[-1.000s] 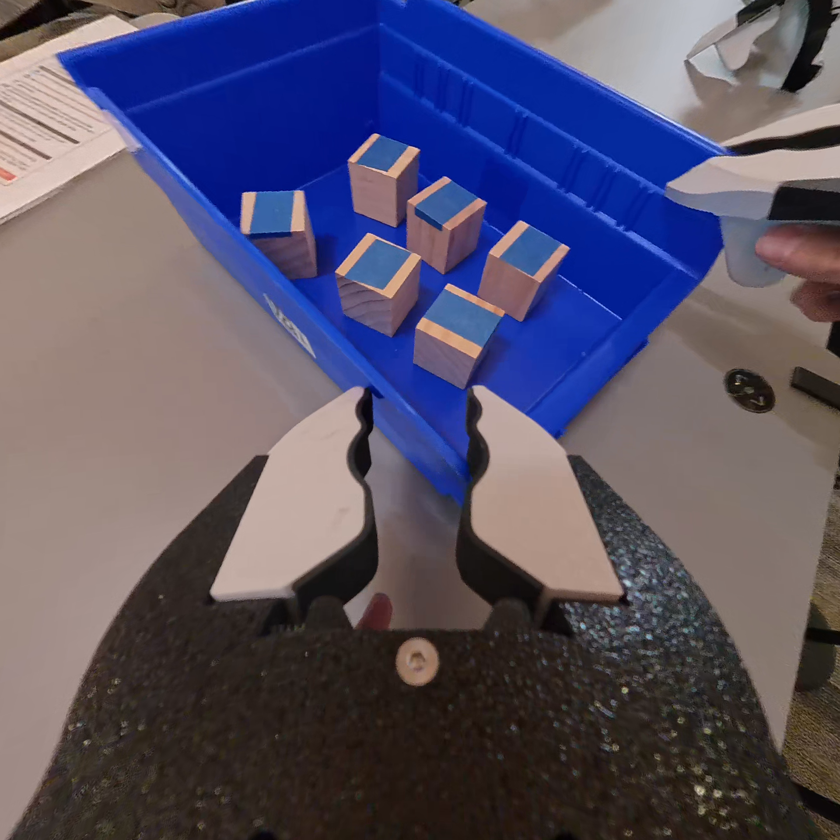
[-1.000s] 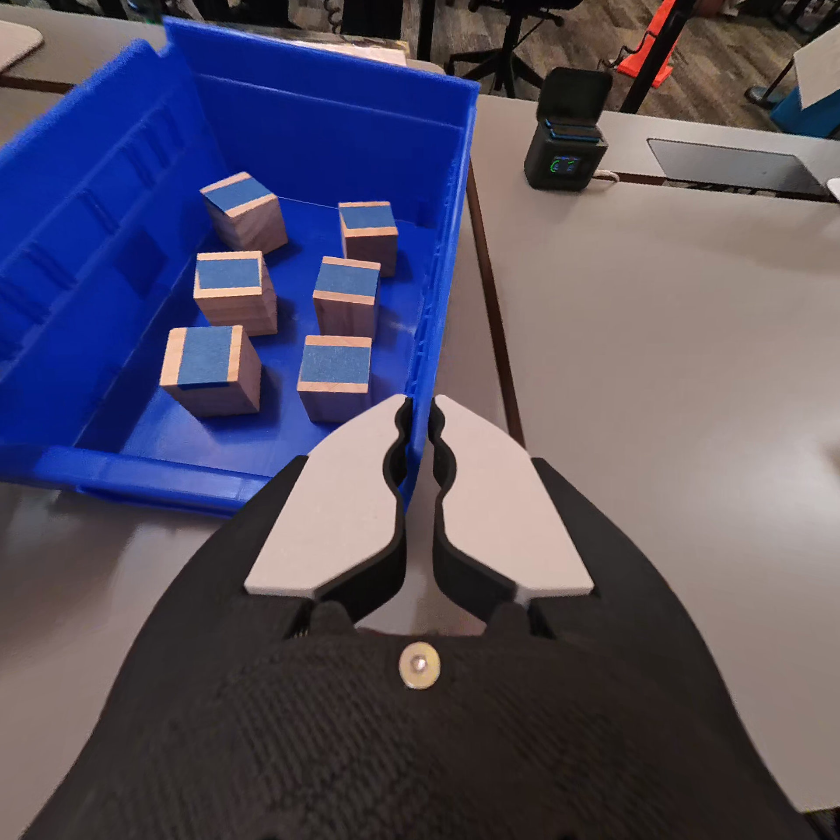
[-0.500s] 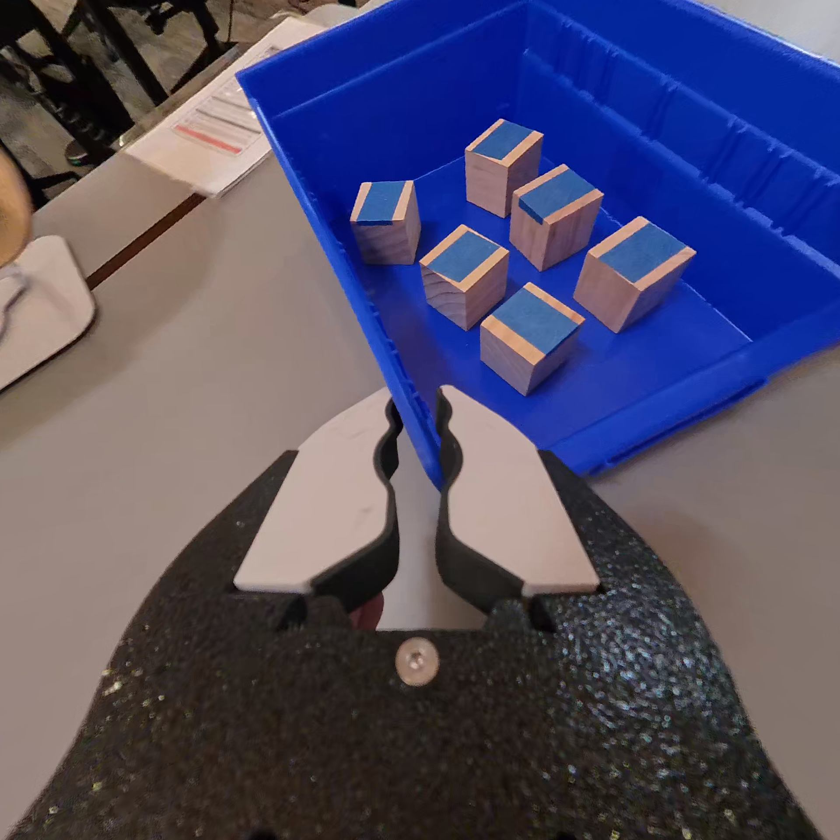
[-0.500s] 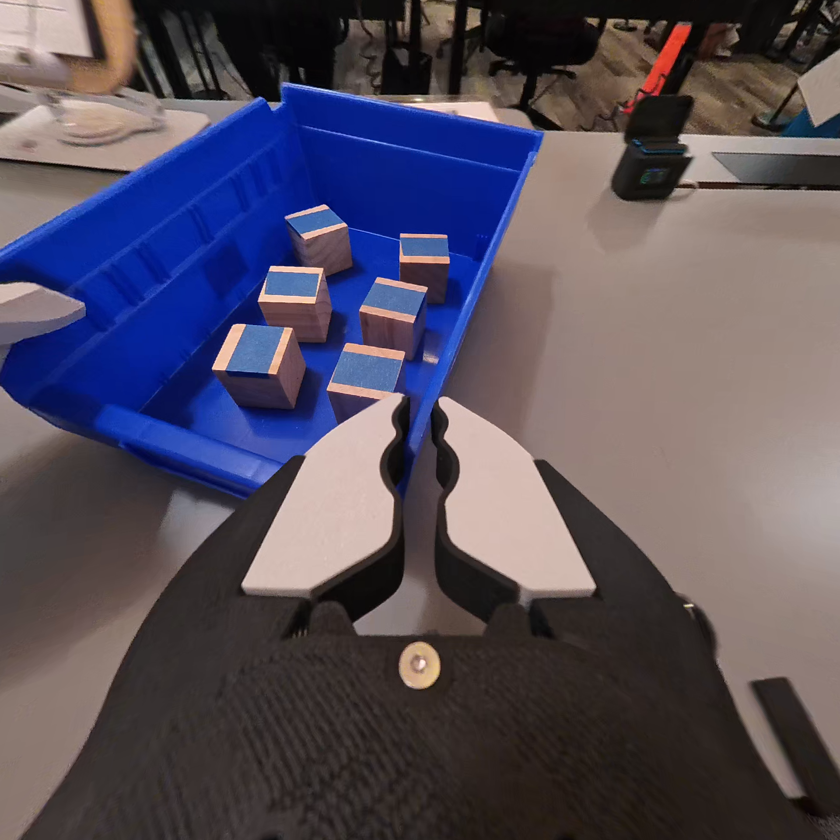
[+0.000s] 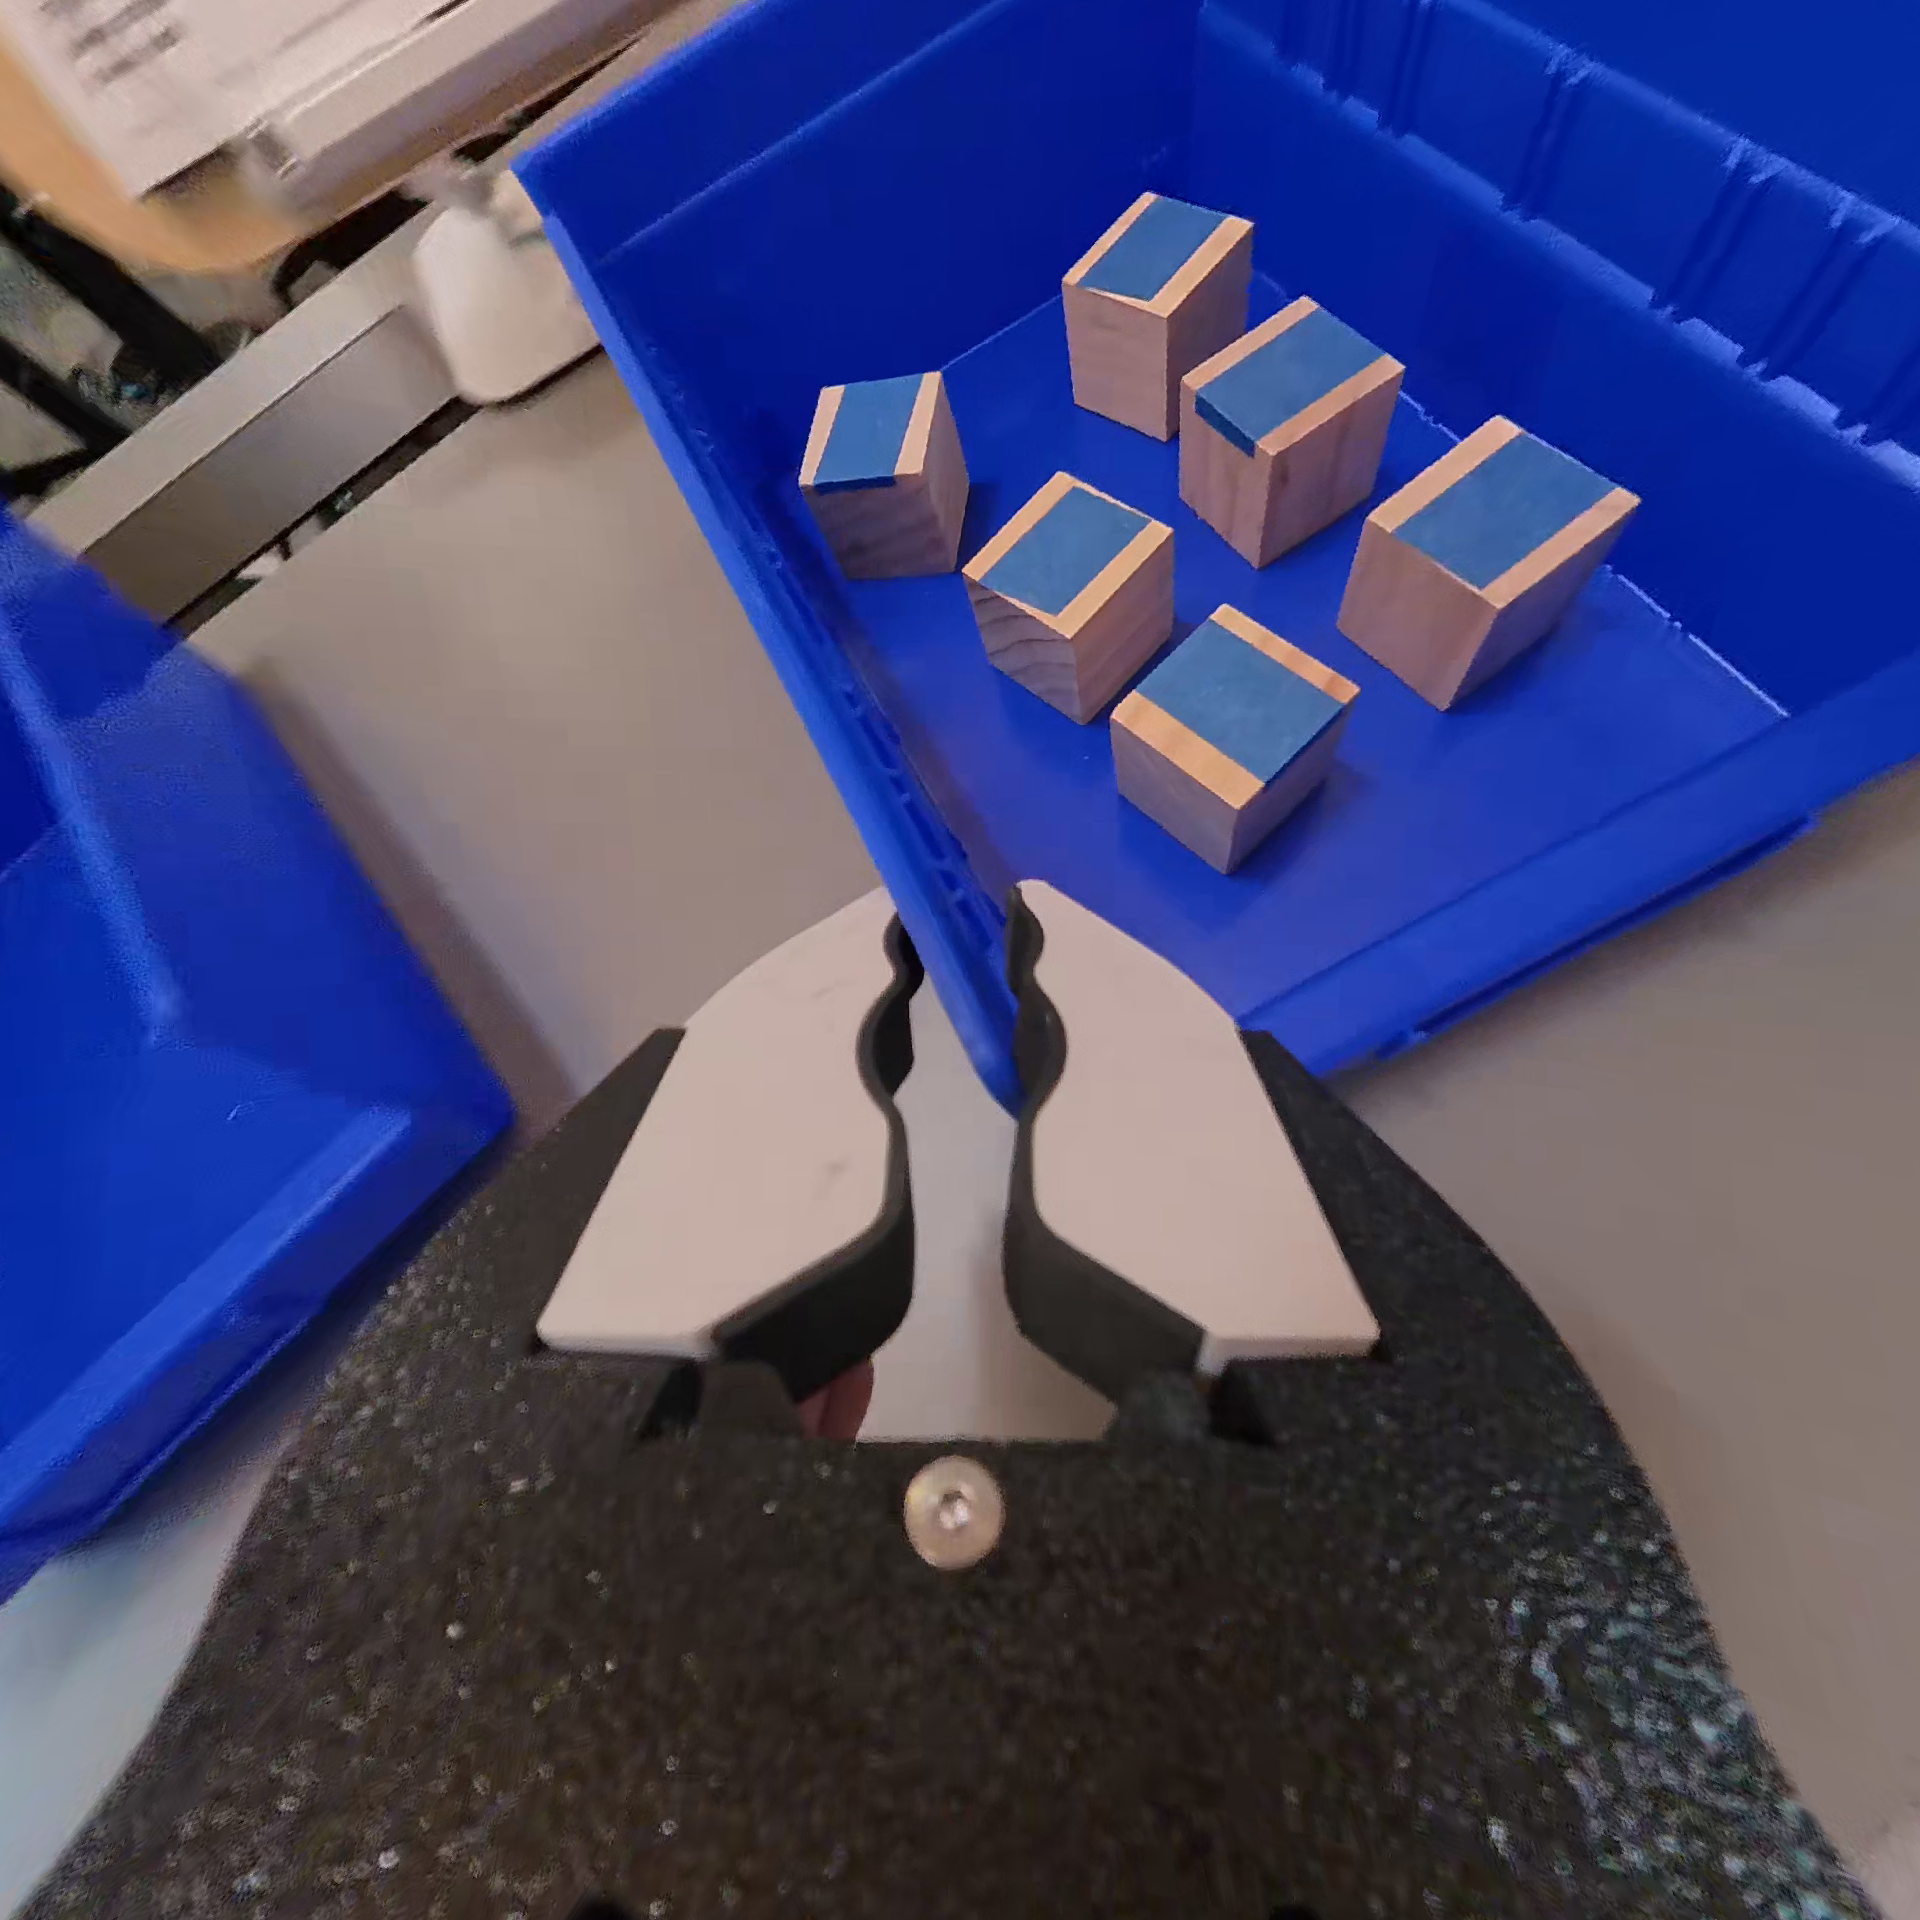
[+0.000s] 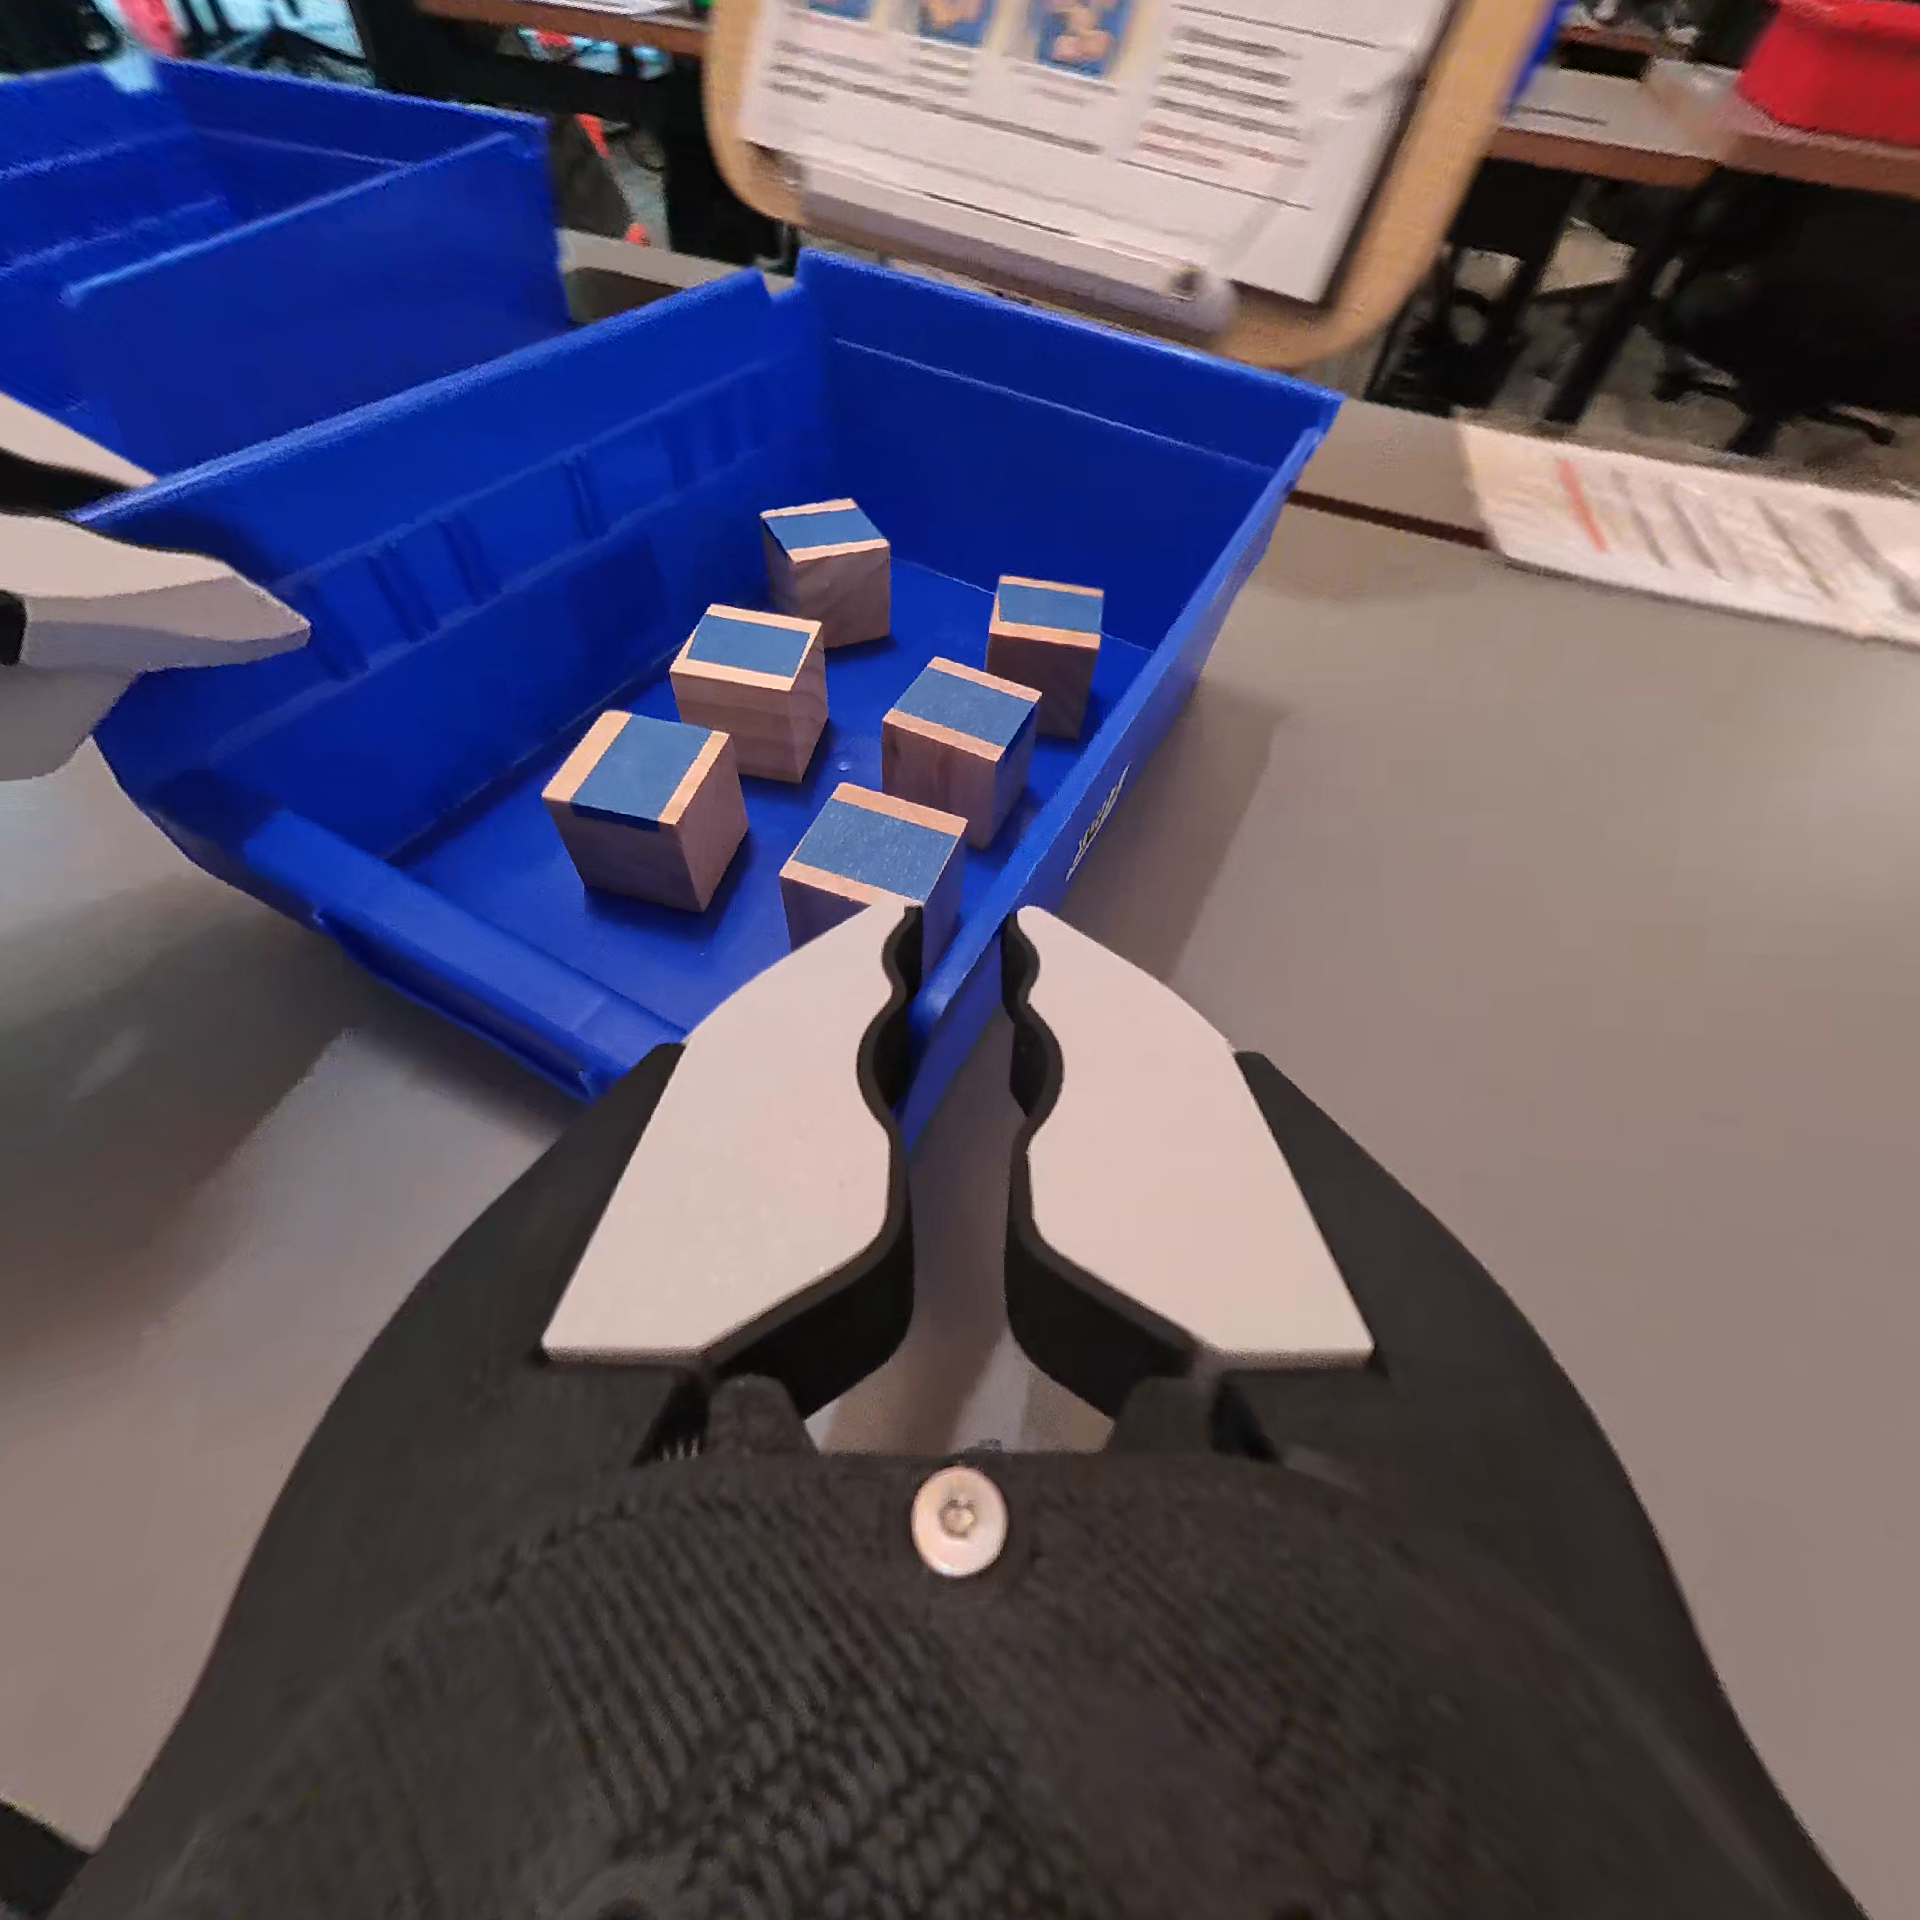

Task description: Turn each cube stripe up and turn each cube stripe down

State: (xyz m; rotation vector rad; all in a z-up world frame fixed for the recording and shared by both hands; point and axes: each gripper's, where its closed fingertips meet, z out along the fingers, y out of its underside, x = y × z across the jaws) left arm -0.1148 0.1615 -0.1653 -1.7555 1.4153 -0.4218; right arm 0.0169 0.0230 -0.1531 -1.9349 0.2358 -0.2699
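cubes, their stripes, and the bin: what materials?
Cubes: bare, unfinished-looking wood; grain lines show on the side faces.
Stripes: matte blue, probably tape rather than paint; one strip's end folds over a cube edge.
Bin: glossy moulded plastic by the look, with ribbed walls and soft highlights.
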